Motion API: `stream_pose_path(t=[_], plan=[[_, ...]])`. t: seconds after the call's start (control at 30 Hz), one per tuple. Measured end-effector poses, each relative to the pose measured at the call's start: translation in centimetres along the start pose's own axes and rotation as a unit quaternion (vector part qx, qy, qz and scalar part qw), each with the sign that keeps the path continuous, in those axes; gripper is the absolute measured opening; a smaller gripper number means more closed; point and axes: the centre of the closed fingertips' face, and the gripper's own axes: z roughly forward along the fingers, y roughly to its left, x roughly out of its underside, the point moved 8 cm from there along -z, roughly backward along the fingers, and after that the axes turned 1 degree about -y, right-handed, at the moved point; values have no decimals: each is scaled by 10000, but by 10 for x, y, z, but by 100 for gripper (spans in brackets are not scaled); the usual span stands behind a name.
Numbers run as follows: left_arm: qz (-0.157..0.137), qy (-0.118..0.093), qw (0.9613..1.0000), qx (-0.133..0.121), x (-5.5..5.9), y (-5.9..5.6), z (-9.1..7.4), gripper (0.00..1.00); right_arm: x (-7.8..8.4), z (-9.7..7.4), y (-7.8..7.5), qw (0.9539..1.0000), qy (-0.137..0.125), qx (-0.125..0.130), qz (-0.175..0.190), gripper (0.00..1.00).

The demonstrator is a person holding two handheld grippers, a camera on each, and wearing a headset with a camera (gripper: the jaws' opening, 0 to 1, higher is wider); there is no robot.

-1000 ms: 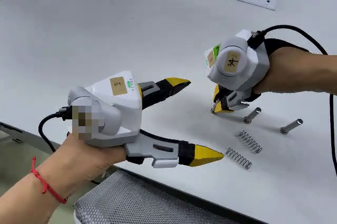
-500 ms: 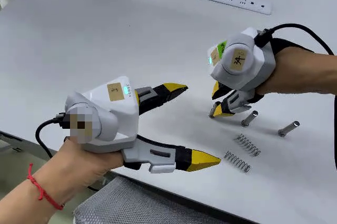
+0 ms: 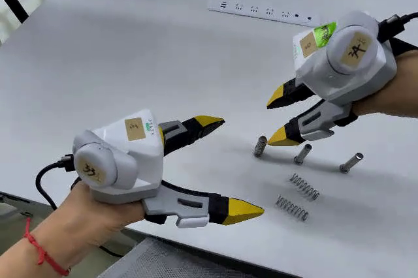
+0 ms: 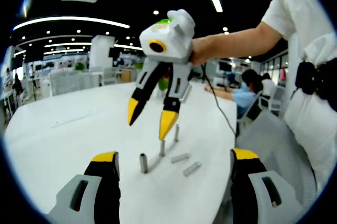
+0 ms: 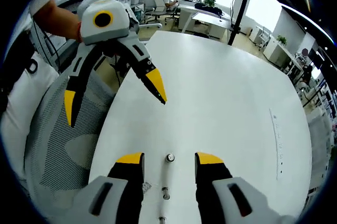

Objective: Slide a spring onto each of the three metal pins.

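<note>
- Three metal pins are seen standing upright in a row on the white table (image 3: 130, 49). The middle pin (image 3: 302, 154) is taken as the mark for every place below.
- Left of the middle pin, as seen in the head view, the end pin (image 3: 260, 145) is set. Its side looks ribbed, as if a coil were wound around it, but this cannot be told for sure.
- Right of the middle pin the third pin (image 3: 351, 162) is found, smooth and shiny.
- Two loose springs are laid flat on the person's side of the middle pin. The first spring (image 3: 304, 186) is near it, and the second spring (image 3: 292, 208) is a little farther off. The two are roughly parallel and not touching.
- The right gripper (image 3: 274, 123) is held in the air above and to the left of the middle pin. Its jaws are parted and nothing is held between them. Its lower yellow tip is seen between the end pin and the middle pin, clear of both.
- The left gripper (image 3: 228, 166) is held well apart from the middle pin, to its left and toward the table's near edge. Its jaws are spread wide and nothing is held in them.
- A power strip (image 3: 264, 12) is laid far beyond the middle pin.
</note>
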Motion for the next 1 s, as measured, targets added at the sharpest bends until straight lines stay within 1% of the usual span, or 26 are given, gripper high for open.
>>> stream_pose_path(t=[0.1, 0.2, 0.23, 0.3, 0.37, 0.43, 0.47, 0.53, 0.57, 0.6, 0.63, 0.7, 0.73, 0.8, 0.87, 0.93, 0.97, 1.0], plan=[[60, 71, 9999, 60, -2, -2, 2, 87, 5, -18, 5, 9994, -271, 158, 109, 45], [141, 168, 9997, 109, -2, -4, 3, 86, 10, -37, 16, 9976, -555, 319, 250, 49], [179, 216, 9995, 137, -1, -4, 3, 86, 13, -45, 21, 9962, -720, 370, 310, 51], [243, 294, 9991, 186, -1, -5, 5, 86, 20, -56, 30, 9940, -897, 431, 457, 55], [286, 353, 9987, 228, 0, -5, 6, 85, 27, -64, 36, 9921, -1034, 514, 482, 59], [329, 428, 9981, 287, 0, -6, 8, 84, 36, -73, 44, 9894, -1166, 609, 621, 62], [367, 476, 9977, 310, 0, -6, 9, 84, 40, -77, 48, 9869, -1284, 682, 707, 63], [407, 526, 9972, 353, 0, -7, 10, 83, 47, -83, 53, 9838, -1401, 749, 828, 65], [435, 564, 9967, 380, 0, -8, 12, 83, 53, -87, 59, 9817, -1491, 773, 900, 67], [445, 592, 9964, 403, 0, -8, 13, 83, 62, -90, 55, 9811, -1515, 782, 919, 68], [463, 619, 9961, 422, 0, -9, 14, 83, 67, -93, 58, 9801, -1551, 809, 933, 70], [511, 693, 9952, 476, 1, -10, 17, 82, 77, -96, 64, 9774, -1653, 846, 1015, 73], [548, 744, 9944, 510, 1, -10, 19, 82, 86, -98, 67, 9752, -1732, 879, 1059, 74], [595, 811, 9934, 555, 2, -11, 23, 82, 94, -99, 72, 9728, -1807, 931, 1115, 75], [623, 907, 9920, 627, 3, -12, 28, 80, 104, -101, 77, 9703, -1859, 960, 1215, 77], [727, 998, 9899, 703, 5, -12, 33, 77, 116, -103, 82, 9675, -1904, 1011, 1324, 80], [766, 1054, 9886, 757, 6, -13, 36, 76, 123, -105, 85, 9651, -1940, 1064, 1400, 81], [820, 1140, 9870, 784, 8, -12, 38, 75, 124, -104, 90, 9640, -1939, 1100, 1448, 81]])
